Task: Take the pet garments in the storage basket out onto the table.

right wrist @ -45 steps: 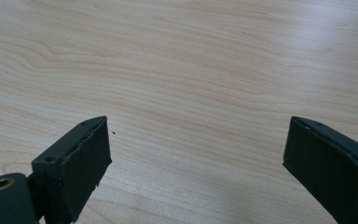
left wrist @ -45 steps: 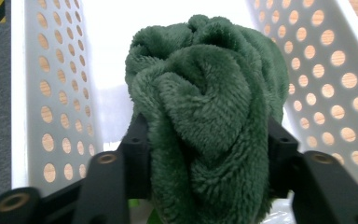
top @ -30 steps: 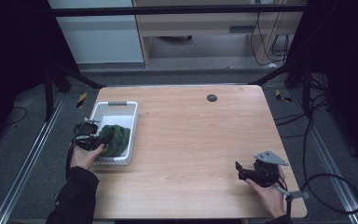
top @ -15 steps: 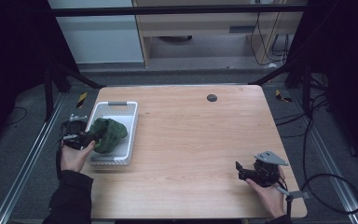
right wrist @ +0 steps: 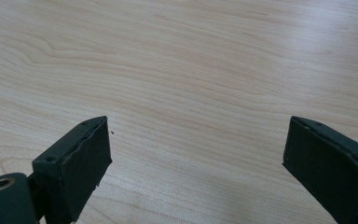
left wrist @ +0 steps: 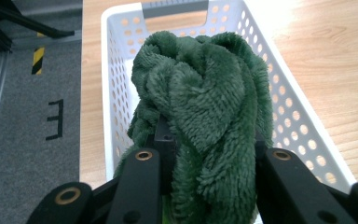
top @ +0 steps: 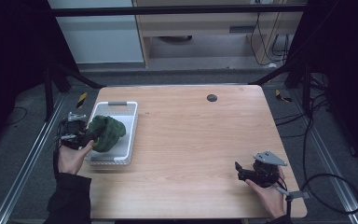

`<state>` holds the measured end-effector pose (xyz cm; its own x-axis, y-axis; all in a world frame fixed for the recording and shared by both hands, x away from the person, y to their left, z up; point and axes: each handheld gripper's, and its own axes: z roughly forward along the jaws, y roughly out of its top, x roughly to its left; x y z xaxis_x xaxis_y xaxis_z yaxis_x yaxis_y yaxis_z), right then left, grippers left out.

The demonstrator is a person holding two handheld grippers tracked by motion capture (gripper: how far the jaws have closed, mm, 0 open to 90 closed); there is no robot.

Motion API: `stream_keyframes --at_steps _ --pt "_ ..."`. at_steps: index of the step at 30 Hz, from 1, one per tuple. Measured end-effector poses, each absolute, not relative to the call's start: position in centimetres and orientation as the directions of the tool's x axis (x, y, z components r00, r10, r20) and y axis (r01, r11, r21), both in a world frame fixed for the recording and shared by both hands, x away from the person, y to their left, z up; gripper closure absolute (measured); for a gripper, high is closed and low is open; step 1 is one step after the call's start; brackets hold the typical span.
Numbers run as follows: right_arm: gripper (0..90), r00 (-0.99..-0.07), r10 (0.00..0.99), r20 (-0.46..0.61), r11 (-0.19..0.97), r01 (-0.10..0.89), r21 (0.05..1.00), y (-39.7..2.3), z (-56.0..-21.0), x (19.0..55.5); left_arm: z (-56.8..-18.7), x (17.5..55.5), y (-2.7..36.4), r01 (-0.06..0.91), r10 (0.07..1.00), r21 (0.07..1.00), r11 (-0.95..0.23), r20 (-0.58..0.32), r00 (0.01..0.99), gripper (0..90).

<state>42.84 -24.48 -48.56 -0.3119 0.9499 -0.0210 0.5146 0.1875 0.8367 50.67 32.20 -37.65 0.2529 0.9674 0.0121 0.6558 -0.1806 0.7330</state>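
A fluffy dark green cloth (top: pixel 108 131) hangs bunched over the left side of a white perforated basket (top: pixel 131 125), and my left gripper (top: pixel 92 136) is shut on it. In the left gripper view the cloth (left wrist: pixel 200 98) bulges between and over both black jaws, with the basket (left wrist: pixel 114 70) below and behind it. My right gripper (top: pixel 239 171) rests low over the table's front right, held by a hand. Its jaws stand wide open (right wrist: pixel 196 154) with only bare wood between them.
The basket stands at the left edge of the wooden table (top: pixel 200 140). A small black round cap (top: pixel 211 98) sits near the far edge. A cable (top: pixel 326 186) trails from the right gripper off the table's right side. Grey floor lies left of the basket.
My left hand has risen and drawn slightly to the left, lifting the green cloth higher out of the basket. The right gripper has stayed where it was.
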Motion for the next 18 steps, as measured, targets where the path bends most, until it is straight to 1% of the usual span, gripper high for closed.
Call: stream_keyframes --at_steps 6,12,18 --pt "7.6 -0.316 0.948 -0.025 0.194 0.514 0.835 -24.4 -48.6 42.7 -36.6 50.0 31.8 0.635 0.961 0.745 -0.204 0.028 0.276 68.5" --pt "7.5 -0.320 0.947 -0.029 0.198 0.511 0.836 -24.3 -48.7 42.6 -35.3 49.1 31.0 0.604 0.950 0.759 -0.244 0.063 0.304 68.5" --pt "7.4 -0.323 0.946 -0.029 0.199 0.509 0.837 -24.3 -48.7 42.7 -34.1 48.2 30.6 0.580 0.941 0.772 -0.261 0.070 0.330 68.5"
